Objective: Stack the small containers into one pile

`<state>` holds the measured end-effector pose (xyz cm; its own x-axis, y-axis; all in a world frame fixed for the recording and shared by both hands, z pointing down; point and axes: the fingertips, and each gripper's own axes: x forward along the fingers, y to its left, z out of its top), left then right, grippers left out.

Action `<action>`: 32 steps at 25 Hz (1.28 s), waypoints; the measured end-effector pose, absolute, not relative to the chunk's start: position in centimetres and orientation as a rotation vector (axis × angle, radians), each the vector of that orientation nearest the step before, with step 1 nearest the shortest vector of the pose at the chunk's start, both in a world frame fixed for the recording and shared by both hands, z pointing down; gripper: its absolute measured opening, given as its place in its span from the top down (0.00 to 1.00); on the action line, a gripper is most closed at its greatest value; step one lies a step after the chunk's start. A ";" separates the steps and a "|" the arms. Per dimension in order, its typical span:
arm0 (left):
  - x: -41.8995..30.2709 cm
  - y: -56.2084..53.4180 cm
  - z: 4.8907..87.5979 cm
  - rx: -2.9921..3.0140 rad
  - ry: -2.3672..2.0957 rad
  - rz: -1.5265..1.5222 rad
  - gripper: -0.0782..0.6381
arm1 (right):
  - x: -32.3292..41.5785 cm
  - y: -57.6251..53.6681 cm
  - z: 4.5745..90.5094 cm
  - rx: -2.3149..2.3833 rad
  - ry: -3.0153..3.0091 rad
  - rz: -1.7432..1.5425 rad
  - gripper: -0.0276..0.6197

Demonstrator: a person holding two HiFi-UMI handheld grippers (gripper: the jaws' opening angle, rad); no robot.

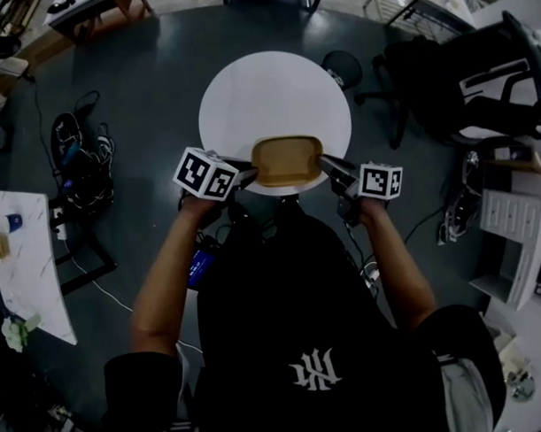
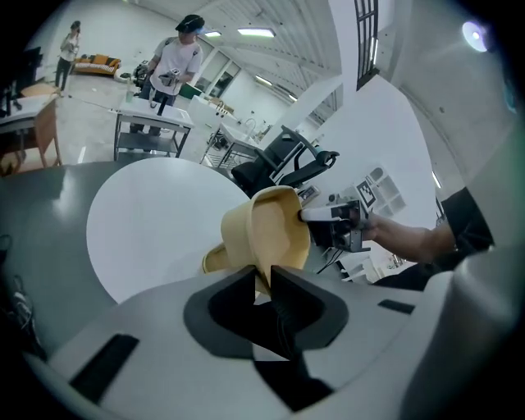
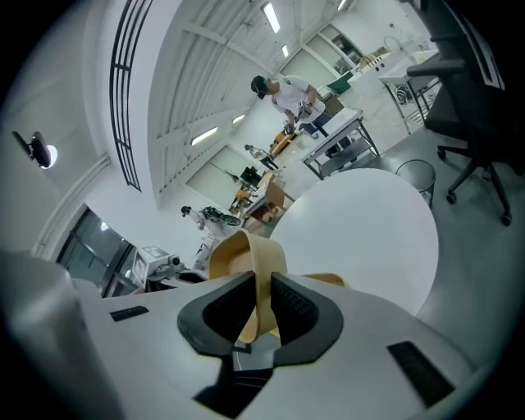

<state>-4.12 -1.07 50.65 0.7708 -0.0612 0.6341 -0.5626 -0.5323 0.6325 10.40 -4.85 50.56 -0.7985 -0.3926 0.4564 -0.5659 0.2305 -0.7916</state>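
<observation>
1. Currently, a tan container is held tilted at the near edge of the round white tabletop, with its open side turned towards the left gripper view.
2. A second tan container is seen just beneath and behind it on the tabletop. Whether the two touch cannot be told.
3. The held container is clamped from both sides. The left gripper is clenched on the rim of one wall, and the right gripper is clenched on the opposite wall.
4. For the nesting to go well, the held container should be levelled first, so that its base is squared over the mouth of the lower one.
5. It should then be lowered straight, with both grips kept even, as a skewed entry is likely to jam a corner or push the lower container off the near edge.
6. Release is best left until the upper container is felt to be seated.
7. Counted, two containers can be made out, with none seen elsewhere on the tabletop. Two grippers are counted, and one tabletop.
</observation>
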 end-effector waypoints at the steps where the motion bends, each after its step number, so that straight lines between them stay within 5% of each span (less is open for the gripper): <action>1: -4.1 -1.0 51.0 2.036 -0.473 0.698 0.81 | 10.4 -4.9 51.0 0.898 -2.323 1.628 0.84; 32: -2.7 0.9 60.2 1.709 -0.481 0.754 0.81 | 11.5 -3.3 60.6 0.694 -2.012 1.858 0.83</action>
<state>-2.69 0.85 60.22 0.7097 0.0674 0.7012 -0.6646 -0.2660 0.6982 11.54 -3.35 60.64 -0.8326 -0.1368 0.5367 -0.5459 0.0387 -0.8370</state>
